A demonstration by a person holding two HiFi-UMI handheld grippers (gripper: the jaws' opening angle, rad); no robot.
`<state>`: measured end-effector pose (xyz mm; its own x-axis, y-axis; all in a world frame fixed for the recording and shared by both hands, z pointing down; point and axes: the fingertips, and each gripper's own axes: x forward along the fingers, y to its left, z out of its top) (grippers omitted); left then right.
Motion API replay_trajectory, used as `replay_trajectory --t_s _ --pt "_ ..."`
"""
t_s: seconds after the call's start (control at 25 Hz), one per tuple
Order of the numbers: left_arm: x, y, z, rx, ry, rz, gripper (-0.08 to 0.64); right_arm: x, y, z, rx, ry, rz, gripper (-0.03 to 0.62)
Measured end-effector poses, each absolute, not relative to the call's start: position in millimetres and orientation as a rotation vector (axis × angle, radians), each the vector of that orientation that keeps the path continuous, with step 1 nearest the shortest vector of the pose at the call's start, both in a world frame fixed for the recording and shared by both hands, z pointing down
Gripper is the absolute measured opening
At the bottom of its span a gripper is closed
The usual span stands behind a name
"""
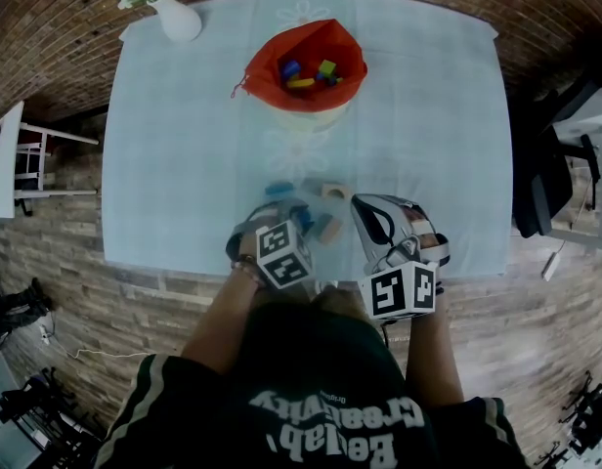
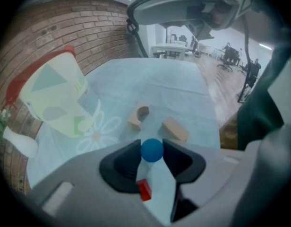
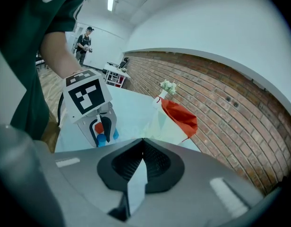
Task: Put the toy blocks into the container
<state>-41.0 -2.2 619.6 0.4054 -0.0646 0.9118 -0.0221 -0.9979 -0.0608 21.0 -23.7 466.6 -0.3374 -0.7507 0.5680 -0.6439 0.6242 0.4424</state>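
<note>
Left hand-held gripper (image 2: 151, 151) pinches blue ball (image 2: 151, 149) near front edge of table (image 1: 174, 184).

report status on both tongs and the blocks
left tongs shut on blue ball. right tongs shut, empty. red block and two wooden blocks loose on table. nothing blocking container.

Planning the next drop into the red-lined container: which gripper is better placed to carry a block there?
Left. The left gripper has the blue block pinched between its pads, while the right gripper is shut and empty.
</note>
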Motion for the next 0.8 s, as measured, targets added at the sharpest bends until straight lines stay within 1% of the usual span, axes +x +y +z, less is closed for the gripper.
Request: replay_trajectory --t_s 0.16,0.4,0.8 --pt "-35.3 -7.8 608.4 -2.618 0.129 -1.651 0.144 21.0 -23.8 465.4 1.085 -2.111 -0.148 0.006" --pt "-23.0 -18.3 569.5 -2.662 0.231 -1.548 0.144 23.5 -25.5 452.1 1.091 -2.120 -0.200 0.006" --pt "-4.7 -24.8 481.1 -2.661 0.425 -1.242 0.144 29.7 -24.6 409.0 1.189 -2.181 -0.260 0.006"
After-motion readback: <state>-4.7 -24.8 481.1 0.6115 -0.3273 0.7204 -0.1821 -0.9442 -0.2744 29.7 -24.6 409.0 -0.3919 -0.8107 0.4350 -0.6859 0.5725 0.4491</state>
